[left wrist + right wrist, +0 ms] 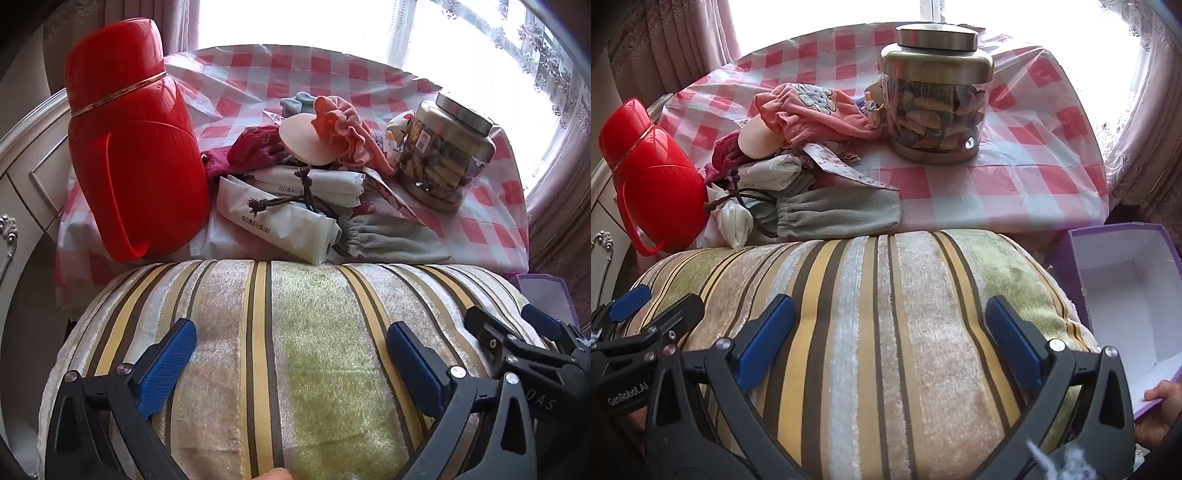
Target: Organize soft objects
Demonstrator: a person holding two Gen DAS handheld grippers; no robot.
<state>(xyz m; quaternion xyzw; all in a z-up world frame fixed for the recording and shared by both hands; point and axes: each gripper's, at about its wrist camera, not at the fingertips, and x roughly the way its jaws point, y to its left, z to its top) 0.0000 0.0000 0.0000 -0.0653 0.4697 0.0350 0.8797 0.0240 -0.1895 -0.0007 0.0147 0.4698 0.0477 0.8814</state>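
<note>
- One red plastic thermos jug (pixel 133 147) with a gold band and a loop handle stands at the left end of the worktop (pixel 480 229), which is covered in a red-and-white checked plastic cloth.
- One heap of soft things (pixel 295 166) lies just right of the jug: one dark red cloth, two white packets tied with dark cord, one grey drawstring pouch (pixel 838 214), one pink ruffled garment (pixel 812 110) and a pale blue piece behind it. How many more lie under the heap is hard to tell.
- One glass jar with a metal lid (pixel 934 103) stands right of the heap; its contents are hard to make out.
- One striped velvet cushion (pixel 295 350), in beige, yellow, green and brown, fills the foreground below the worktop's near edge.
- The left tongs (pixel 291 354) are spread wide over the cushion, with nothing pinched.
- The right tongs (pixel 890 339) are spread just as wide beside them over the same cushion, also empty.
- One open purple cardboard box (pixel 1126 295) with a white inside sits at the far right, cut off by the frame; a hand (pixel 1160 406) touches its near edge.
</note>
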